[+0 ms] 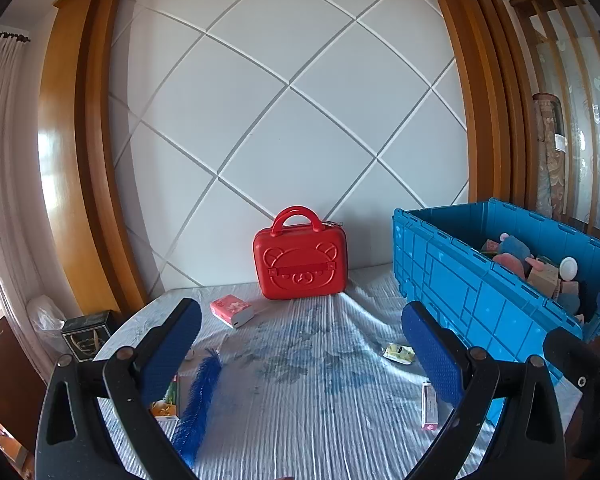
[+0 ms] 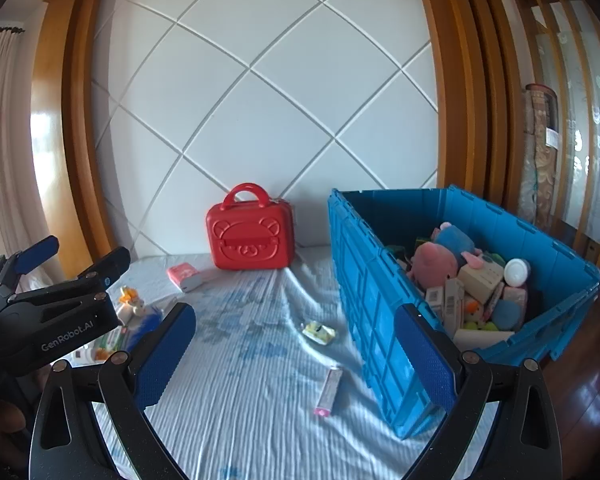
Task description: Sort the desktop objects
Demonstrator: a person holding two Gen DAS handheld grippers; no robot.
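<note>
Loose items lie on a pale striped cloth point(image 1: 300, 400): a pink tissue pack point(image 1: 232, 311), a blue feathery brush point(image 1: 198, 396), a small orange and green box point(image 1: 166, 400), a yellow-green packet point(image 1: 398, 353) and a pink tube point(image 1: 429, 406). My left gripper point(image 1: 304, 348) hovers open over the cloth, nothing between its fingers. My right gripper point(image 2: 296, 356) is open too, the pink tube point(image 2: 329, 390) and yellow-green packet point(image 2: 319, 332) lying below its gap. A blue crate point(image 2: 380, 300) on the right holds several plush toys and boxes. The left gripper point(image 2: 76, 260) shows at the left.
A red bear-faced case point(image 1: 300, 258) stands upright against the white panelled wall. The crate's near wall point(image 1: 480, 312) rises just right of the left gripper's right finger. A small toy figure point(image 2: 132, 300) lies near the cloth's left edge. A dark box point(image 1: 86, 334) sits beyond the table's left.
</note>
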